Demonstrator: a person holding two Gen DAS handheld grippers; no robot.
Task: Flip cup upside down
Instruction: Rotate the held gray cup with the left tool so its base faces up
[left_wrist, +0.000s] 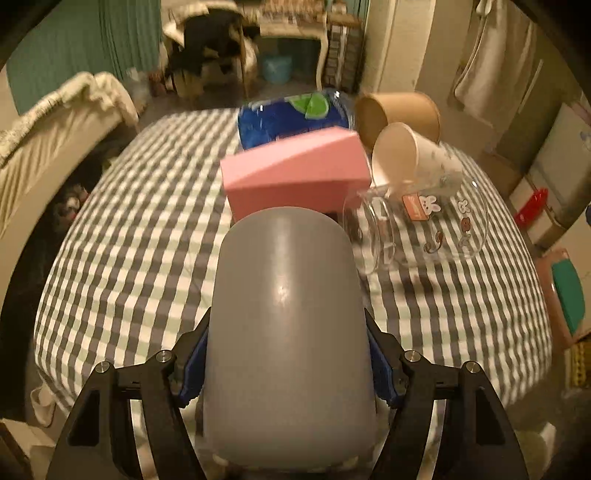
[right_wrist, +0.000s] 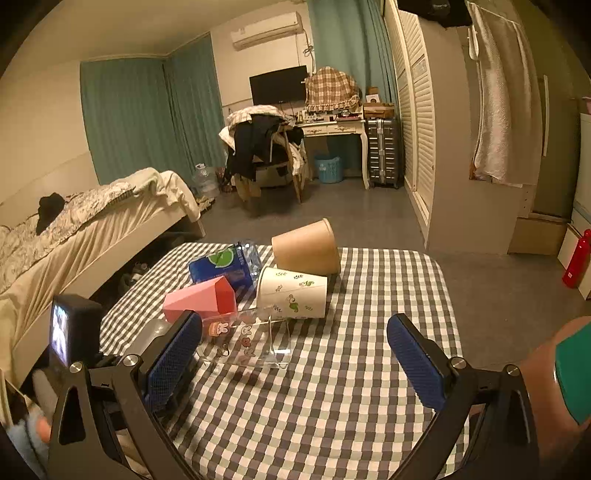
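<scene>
My left gripper is shut on a grey cup. Its rounded closed end points away from the camera, over the checked table. The cup fills the middle of the left wrist view and hides the table under it. My right gripper is open and empty above the near part of the table. The left gripper's body with its small screen shows at the left of the right wrist view; only a sliver of the grey cup shows behind my right gripper's left finger.
Several cups lie on their sides mid-table: a clear glass mug with stickers, a white paper cup, a brown paper cup, a pink cup and a blue bottle. A bed is left.
</scene>
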